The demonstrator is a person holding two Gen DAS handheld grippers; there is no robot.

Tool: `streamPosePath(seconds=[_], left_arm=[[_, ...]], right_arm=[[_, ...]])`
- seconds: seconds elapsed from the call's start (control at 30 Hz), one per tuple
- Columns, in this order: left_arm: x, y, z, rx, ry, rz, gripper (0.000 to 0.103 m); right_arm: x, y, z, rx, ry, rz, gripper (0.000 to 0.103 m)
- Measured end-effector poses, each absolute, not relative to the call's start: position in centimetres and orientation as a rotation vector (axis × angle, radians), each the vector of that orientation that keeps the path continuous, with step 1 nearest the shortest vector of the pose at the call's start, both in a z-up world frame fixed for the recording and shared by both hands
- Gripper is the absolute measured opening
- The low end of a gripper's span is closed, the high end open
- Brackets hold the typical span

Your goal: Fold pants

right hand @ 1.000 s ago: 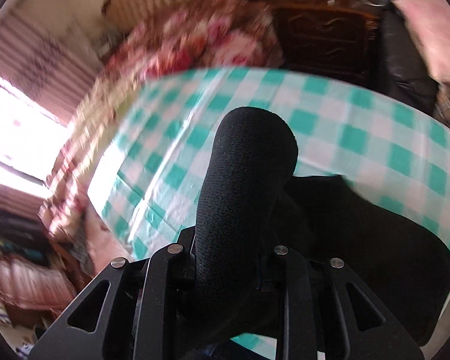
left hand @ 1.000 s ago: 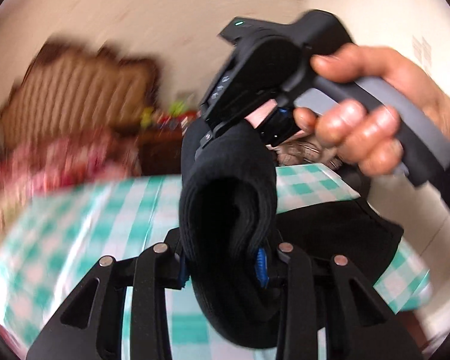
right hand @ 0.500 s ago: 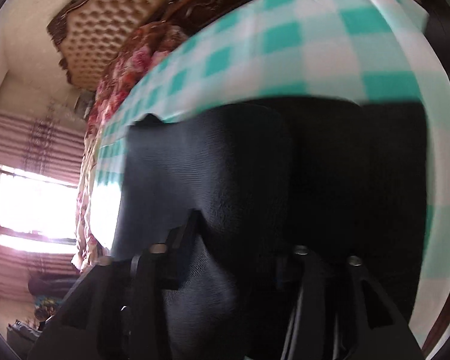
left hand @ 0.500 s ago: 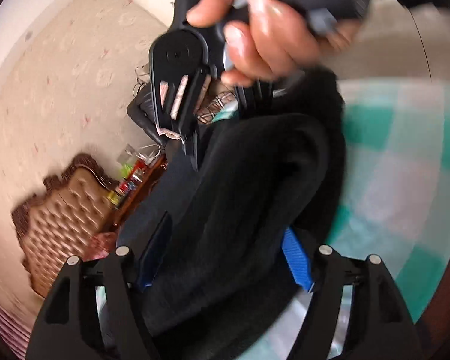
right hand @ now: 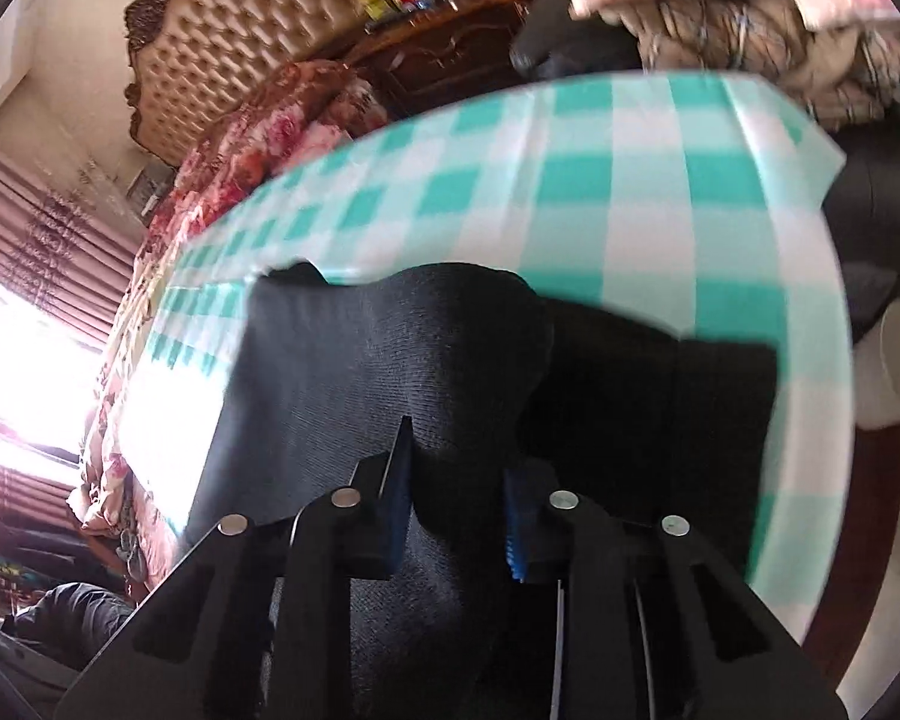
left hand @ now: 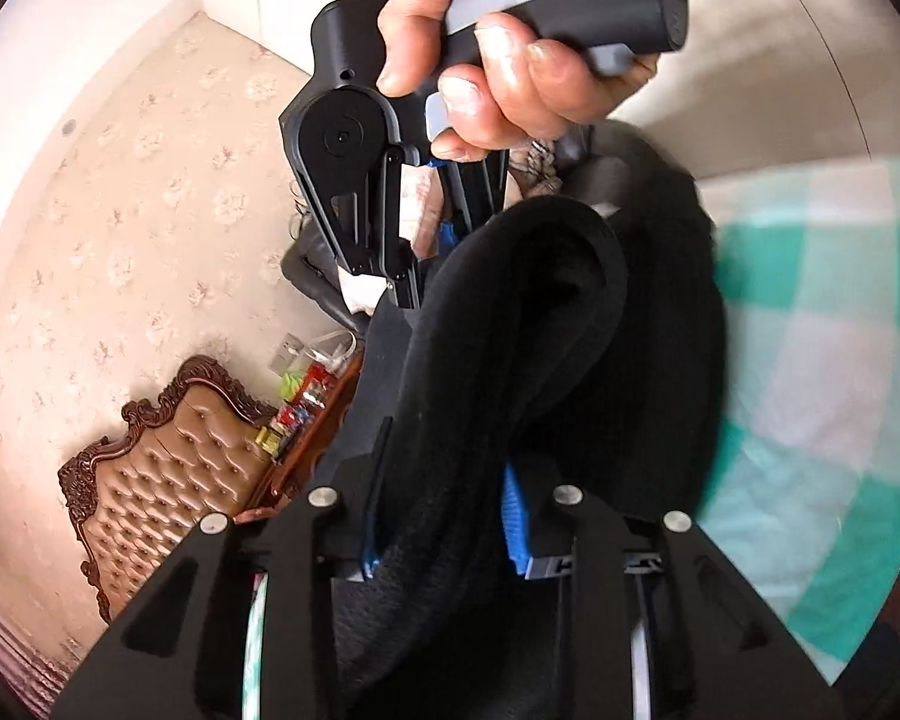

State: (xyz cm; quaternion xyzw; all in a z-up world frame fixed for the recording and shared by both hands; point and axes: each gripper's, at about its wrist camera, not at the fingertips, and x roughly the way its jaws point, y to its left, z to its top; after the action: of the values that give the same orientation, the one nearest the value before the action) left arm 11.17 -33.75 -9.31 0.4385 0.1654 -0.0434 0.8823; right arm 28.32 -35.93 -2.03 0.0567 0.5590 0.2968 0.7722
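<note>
Teal-checked tablecloth (right hand: 660,180) under black pants (right hand: 390,372) — tufted headboard (right hand: 240,36) behind.

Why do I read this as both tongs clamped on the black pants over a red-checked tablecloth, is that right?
Not quite: the tablecloth is green and white checked, not red, as the right wrist view shows. The rest holds: the left tongs and the right tongs are both closing with black pants between them.
</note>
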Motion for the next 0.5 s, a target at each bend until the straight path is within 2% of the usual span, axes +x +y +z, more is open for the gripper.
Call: streamPosePath(seconds=[0.23,0.5], left_arm=[[13.4,-36.6,-6.3,0.909,0.315,-0.115,0.031],[14.1,-41.6,-11.6,0.962,0.356,-0.151,0.031]], right_arm=[[29.3,-38.7,0.6,0.009,1.18,0.56,0.025],[29.4,-41.3,-5.3,-0.111,1.152,0.461,0.027]])
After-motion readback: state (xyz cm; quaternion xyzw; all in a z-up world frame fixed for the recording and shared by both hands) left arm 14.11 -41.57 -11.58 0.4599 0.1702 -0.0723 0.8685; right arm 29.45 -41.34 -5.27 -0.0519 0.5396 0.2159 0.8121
